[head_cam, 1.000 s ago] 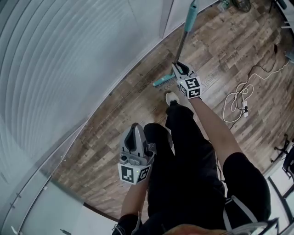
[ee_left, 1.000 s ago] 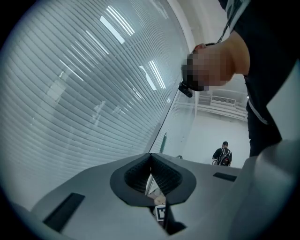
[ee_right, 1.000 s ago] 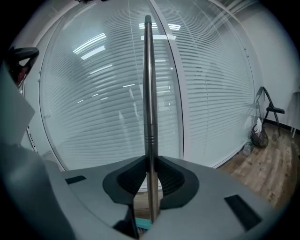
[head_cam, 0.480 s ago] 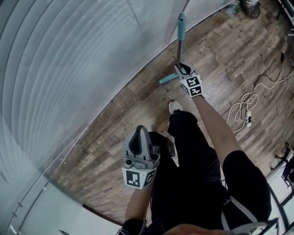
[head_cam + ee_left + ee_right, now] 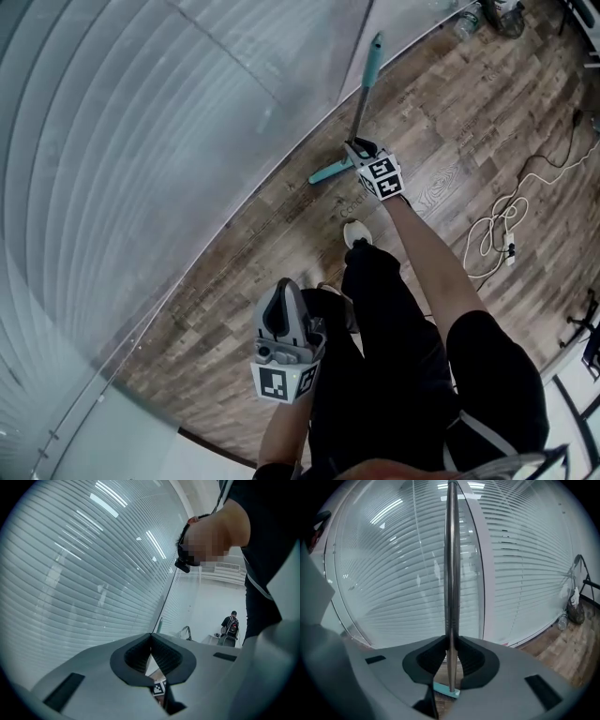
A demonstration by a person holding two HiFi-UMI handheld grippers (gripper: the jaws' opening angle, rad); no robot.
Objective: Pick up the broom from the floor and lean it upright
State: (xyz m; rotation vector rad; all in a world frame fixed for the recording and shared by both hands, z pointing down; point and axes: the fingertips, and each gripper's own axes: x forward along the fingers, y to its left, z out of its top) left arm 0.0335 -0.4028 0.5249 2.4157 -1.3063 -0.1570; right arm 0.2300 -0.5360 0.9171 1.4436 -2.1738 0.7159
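The broom has a metal pole [image 5: 363,101], a teal grip [image 5: 375,54] at its top and a teal head [image 5: 328,172] down at the wooden floor by the glass wall. It stands nearly upright. My right gripper [image 5: 360,150] is shut on the pole low down, just above the head. In the right gripper view the pole [image 5: 451,573] runs straight up between the pads of that gripper [image 5: 451,640], and the teal head [image 5: 446,689] shows below. My left gripper [image 5: 281,314] hovers by the person's legs, shut with nothing in it [image 5: 151,636].
A curved glass wall with blinds [image 5: 141,141] runs along the left. On the floor a white cable [image 5: 489,225] lies coiled at the right and a bottle [image 5: 466,21] stands at the top. The person's shoe [image 5: 354,232] is close to the broom head. Another person [image 5: 230,626] stands far off.
My right gripper has sunk toward the floor with the broom in it, and the pole stands closer to the glass wall. The left gripper has dropped a little.
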